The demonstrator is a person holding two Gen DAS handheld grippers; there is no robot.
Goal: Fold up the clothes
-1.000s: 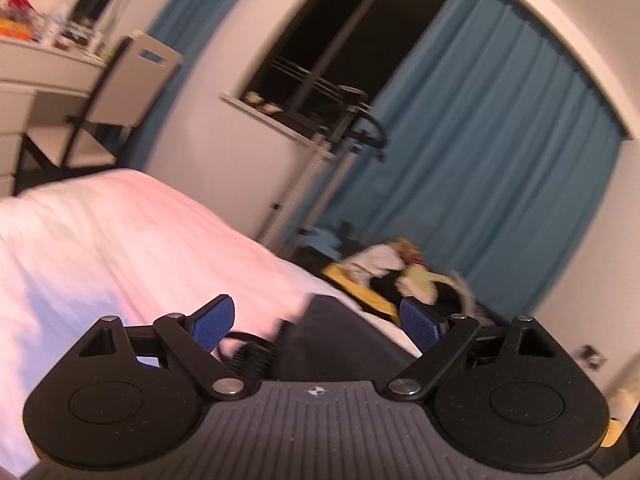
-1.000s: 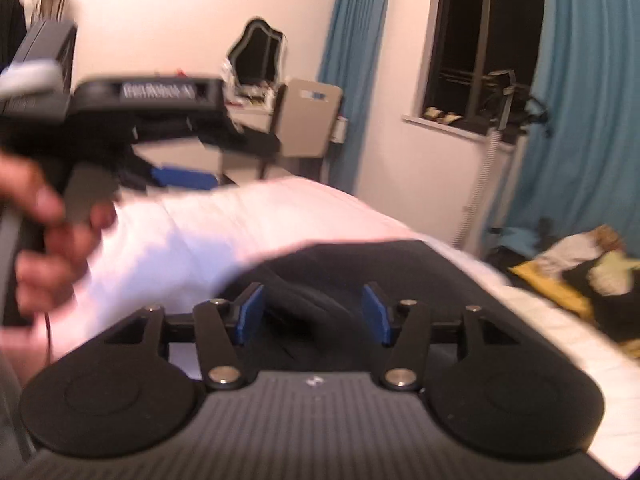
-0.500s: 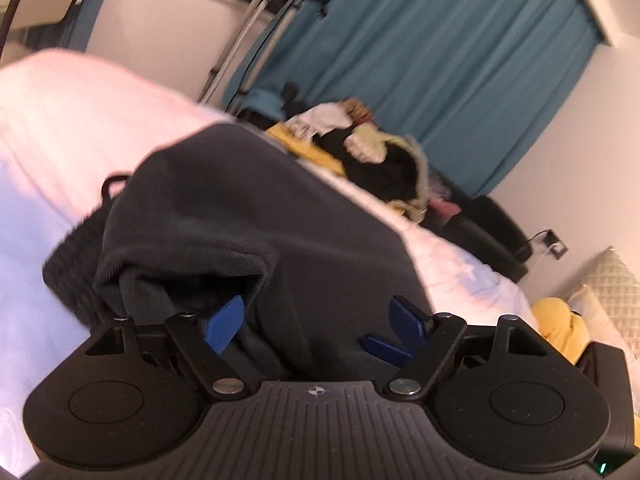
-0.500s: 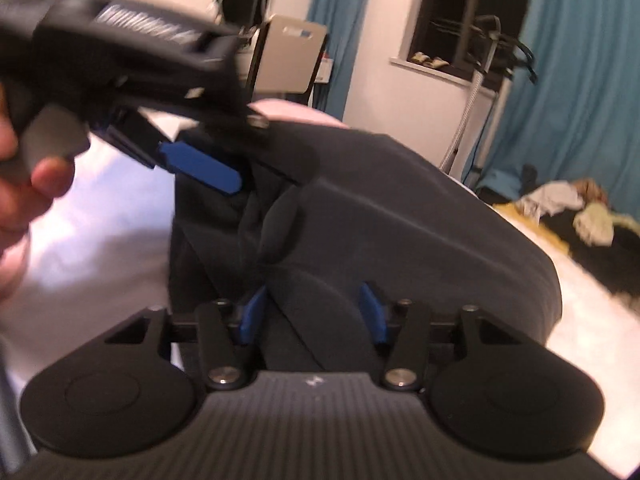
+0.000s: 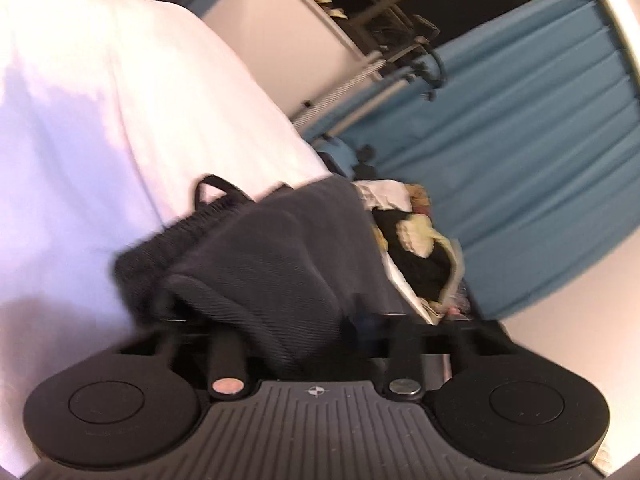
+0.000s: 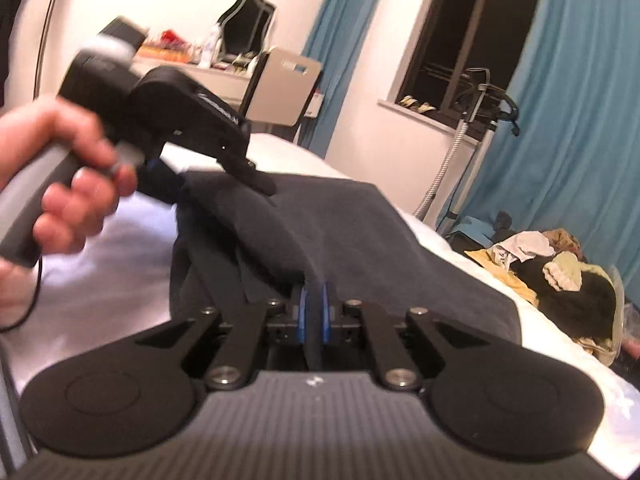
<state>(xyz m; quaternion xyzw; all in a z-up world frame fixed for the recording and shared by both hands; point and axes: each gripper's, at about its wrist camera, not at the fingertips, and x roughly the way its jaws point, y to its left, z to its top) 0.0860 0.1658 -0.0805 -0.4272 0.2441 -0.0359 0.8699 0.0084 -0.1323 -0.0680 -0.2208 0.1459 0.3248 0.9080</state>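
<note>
A dark grey garment lies on the white bed; it also shows in the left wrist view with its ribbed waistband and a black loop toward the left. My right gripper is shut on a fold of the garment, blue pads pinching the cloth. My left gripper has the garment bunched between its fingers; the pads are hidden by cloth and blur, so whether it is shut is unclear. In the right wrist view the left gripper, held by a hand, touches the garment's far left edge.
A pile of mixed clothes lies beyond the bed's right edge, also in the left wrist view. Blue curtains, a dark window, a clothes steamer stand, a dressing table with chair stand behind.
My right gripper has closed on a fold of the garment. My left gripper has pushed into the cloth near the waistband, and its view has swung left over the bed.
</note>
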